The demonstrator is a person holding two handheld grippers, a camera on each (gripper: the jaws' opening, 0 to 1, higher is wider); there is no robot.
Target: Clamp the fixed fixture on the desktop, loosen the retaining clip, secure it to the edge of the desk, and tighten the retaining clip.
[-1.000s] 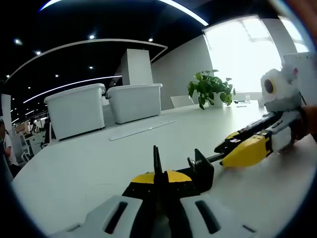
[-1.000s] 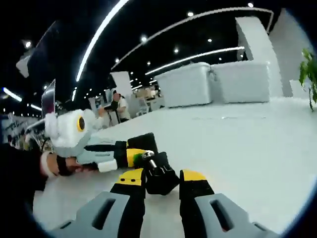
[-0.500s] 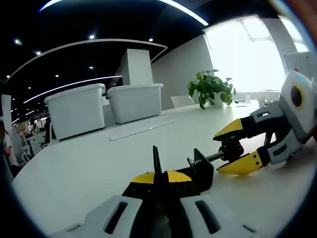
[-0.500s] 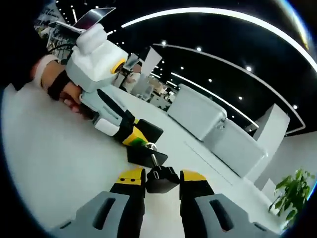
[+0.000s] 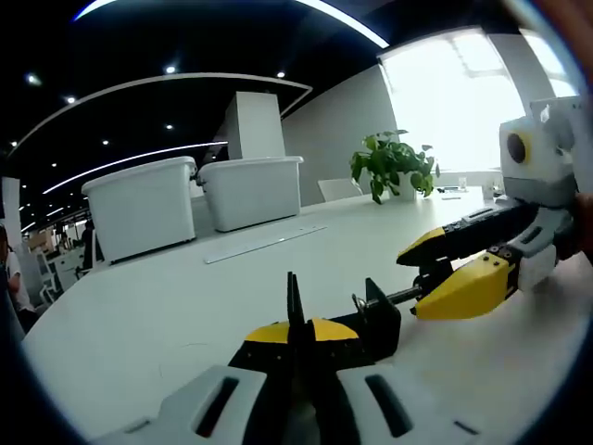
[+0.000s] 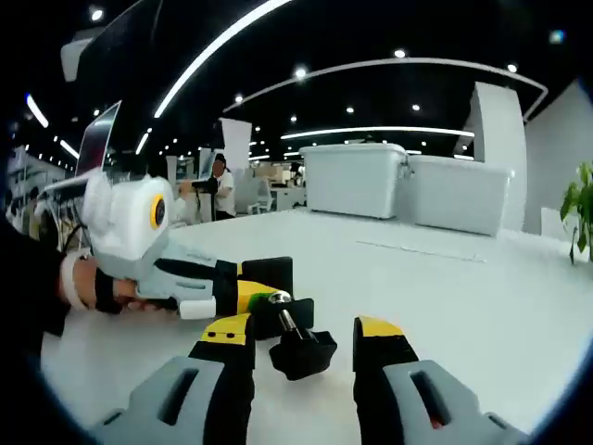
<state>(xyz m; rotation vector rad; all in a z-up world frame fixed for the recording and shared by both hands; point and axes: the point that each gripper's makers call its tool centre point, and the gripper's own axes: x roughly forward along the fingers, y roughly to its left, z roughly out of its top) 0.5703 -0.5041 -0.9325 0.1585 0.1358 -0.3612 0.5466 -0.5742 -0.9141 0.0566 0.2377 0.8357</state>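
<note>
Two grippers are on the one clamp here. Nearest in the left gripper view, the left gripper (image 5: 296, 334) is pressed together on the thin plate of the black fixture (image 5: 375, 320), pinning it flat on the white bench (image 5: 185, 315), well in from any edge I can make out.

What's new: half a second ago the right gripper (image 6: 301, 324) was rolled way over with its jaws tight on the screw's knob (image 6: 301, 350). Now it's back level and the jaws are spread, with a gap on both sides of the knob. In the left gripper view you can see it coming in from the right, jaws open around the end of the screw (image 5: 398, 297). The left gripper and fixture haven't budged.

To me that reads like a twist, let go, reset move, so the loosening is probably underway but not finished. It'll likely need another bite on the knob before the fixture can go to the bench edge. Can't tell how far the screw has backed out.

Further off, two white bins (image 5: 144, 209) and a potted plant (image 5: 394, 167) sit at the far side.
</note>
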